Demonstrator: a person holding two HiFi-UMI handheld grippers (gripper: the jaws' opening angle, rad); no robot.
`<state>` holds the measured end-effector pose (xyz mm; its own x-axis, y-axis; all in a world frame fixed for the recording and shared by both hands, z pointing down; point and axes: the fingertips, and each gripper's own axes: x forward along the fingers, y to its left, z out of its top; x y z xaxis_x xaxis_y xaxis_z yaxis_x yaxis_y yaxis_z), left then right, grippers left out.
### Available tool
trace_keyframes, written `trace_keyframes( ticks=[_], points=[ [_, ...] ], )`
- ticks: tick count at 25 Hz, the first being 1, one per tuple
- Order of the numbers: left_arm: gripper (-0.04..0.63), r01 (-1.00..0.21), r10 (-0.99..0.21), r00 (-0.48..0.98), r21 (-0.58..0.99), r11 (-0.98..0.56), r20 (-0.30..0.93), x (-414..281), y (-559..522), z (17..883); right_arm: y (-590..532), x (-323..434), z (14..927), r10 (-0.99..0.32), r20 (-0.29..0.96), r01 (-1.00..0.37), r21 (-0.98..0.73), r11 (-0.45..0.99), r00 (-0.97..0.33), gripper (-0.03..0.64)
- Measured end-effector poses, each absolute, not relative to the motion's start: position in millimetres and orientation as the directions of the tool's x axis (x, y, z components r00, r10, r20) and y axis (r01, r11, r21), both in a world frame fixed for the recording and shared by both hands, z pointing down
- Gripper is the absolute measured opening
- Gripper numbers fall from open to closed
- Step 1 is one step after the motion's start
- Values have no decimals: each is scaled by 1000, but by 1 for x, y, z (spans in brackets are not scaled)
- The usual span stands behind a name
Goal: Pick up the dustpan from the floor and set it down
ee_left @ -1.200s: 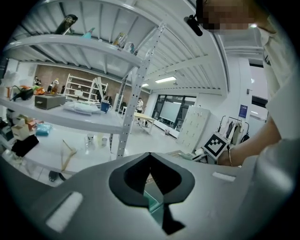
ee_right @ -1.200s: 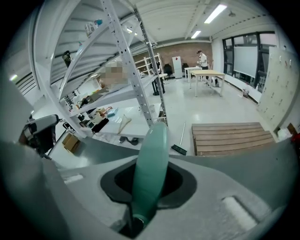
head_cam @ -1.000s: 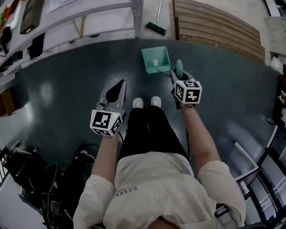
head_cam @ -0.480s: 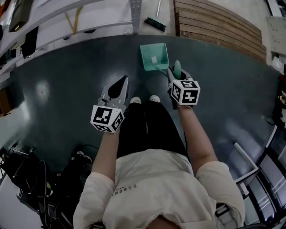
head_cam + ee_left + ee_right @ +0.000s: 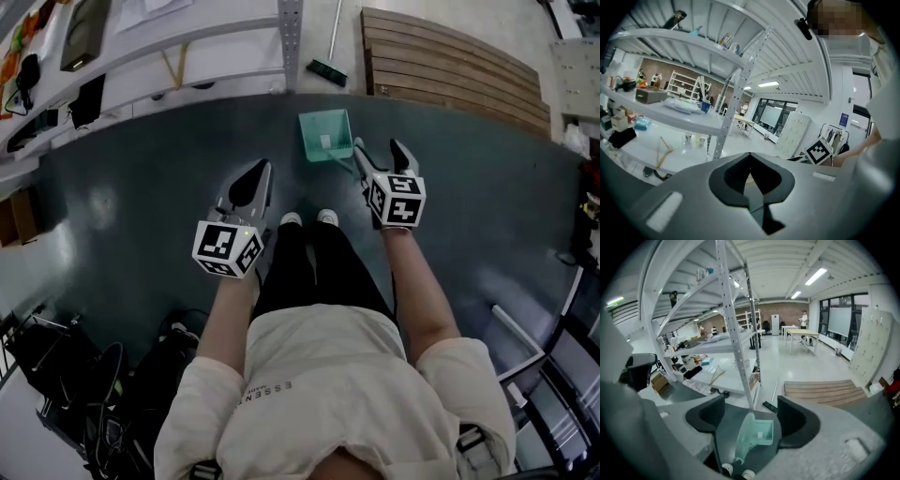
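Right gripper view: my right gripper (image 5: 751, 417) has just opened its jaws wide. The pale green dustpan (image 5: 761, 432) sits on the dark floor (image 5: 723, 425) between them, unclamped (handle towards me). My left gripper (image 5: 751, 174) is closed and empty, well apart.

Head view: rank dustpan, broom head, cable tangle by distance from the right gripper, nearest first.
On the right gripper the jaws have just been opening; the handle of the dustpan shows between them, ungripped.
1. dustpan: on the floor, just ahead-left of the jaws.
2. broom head: beyond the dustpan, by the shelf foot.
3. cable tangle: far lower left, behind the person.
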<state>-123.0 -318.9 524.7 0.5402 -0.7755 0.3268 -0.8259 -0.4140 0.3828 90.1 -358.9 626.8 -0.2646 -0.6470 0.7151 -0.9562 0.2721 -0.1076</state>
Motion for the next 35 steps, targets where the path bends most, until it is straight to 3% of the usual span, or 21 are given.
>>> trace_keyframes(
  ticks=[4, 5, 7, 9, 13, 24, 35],
  points=[
    [17, -827, -804, 541, 333, -454, 248, -126, -317, 458, -359, 104, 534, -751, 594, -952, -91, 293, -288, 319],
    [17, -828, -813, 538, 319, -460, 224, -127, -317, 442, -357, 107, 510, -778, 555, -951, -80, 300, -292, 279],
    [17, -835, -832, 526, 292, -466, 177, -131, -313, 408, -347, 113, 464, -827, 480, -949, -42, 312, -293, 113],
    [17, -840, -845, 520, 255, -479, 124, -133, -304, 375, -331, 117, 427, -860, 418, -948, -8, 320, -294, -6],
    [17, -834, -841, 539, 168, -525, 49, -132, -275, 330, -291, 115, 386, -894, 333, -948, 1, 319, -300, -6],
    [17, -822, -833, 552, 195, -535, 37, -123, -177, 331, -188, 99, 368, -894, 231, -919, -1, 394, -383, -6],
    [17, -901, -912, 410, 161, -402, 18, -53, 1, 344, -13, 159, 385, -838, 243, -869, -45, 493, -489, -6]
  ],
)
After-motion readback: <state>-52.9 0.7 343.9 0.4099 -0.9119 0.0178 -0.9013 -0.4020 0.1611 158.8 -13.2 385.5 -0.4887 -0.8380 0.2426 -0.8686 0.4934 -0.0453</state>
